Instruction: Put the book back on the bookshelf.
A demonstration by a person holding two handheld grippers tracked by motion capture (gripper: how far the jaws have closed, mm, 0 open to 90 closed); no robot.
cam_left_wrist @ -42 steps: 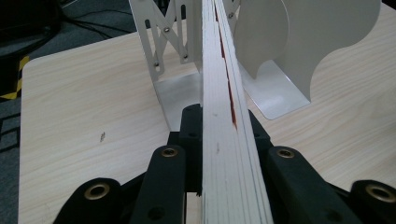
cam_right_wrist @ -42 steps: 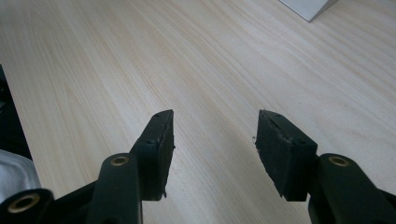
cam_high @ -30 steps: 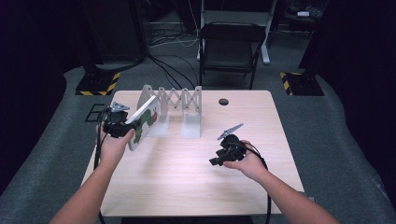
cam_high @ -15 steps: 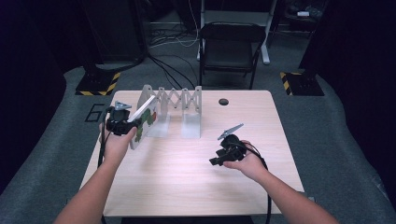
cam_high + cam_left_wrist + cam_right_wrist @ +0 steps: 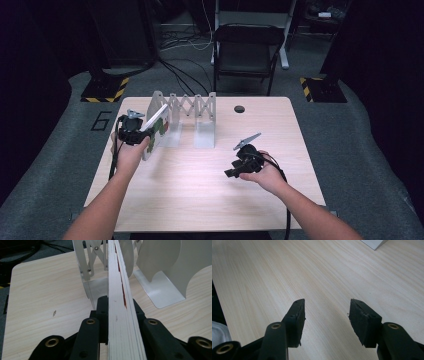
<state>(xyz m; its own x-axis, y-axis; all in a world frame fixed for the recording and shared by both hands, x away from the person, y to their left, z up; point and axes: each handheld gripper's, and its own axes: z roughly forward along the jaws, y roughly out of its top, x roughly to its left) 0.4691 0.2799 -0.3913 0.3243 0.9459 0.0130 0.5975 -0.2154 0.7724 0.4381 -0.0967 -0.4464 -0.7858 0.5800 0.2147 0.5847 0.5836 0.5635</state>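
Observation:
A thin white book [image 5: 156,126] with a green and red cover is held on edge at the table's left, my left gripper [image 5: 144,134] shut on its lower part. In the left gripper view the book's page edge [image 5: 119,290] runs up between the jaws, leading toward the left end of a white expanding rack [image 5: 192,107] whose metal plates [image 5: 162,267] stand just ahead. My right gripper [image 5: 231,172] hovers low over bare wood at the right centre, and in its own view it [image 5: 327,312] stands open with nothing between the jaws.
The light wooden table [image 5: 200,200] has a small black round spot [image 5: 239,109] near its far edge. A black folding chair [image 5: 245,50] stands behind the table, with cables on the floor beside it.
My left gripper has carried the book slightly right and forward, closer to the rack's left end. The right gripper has stayed put.

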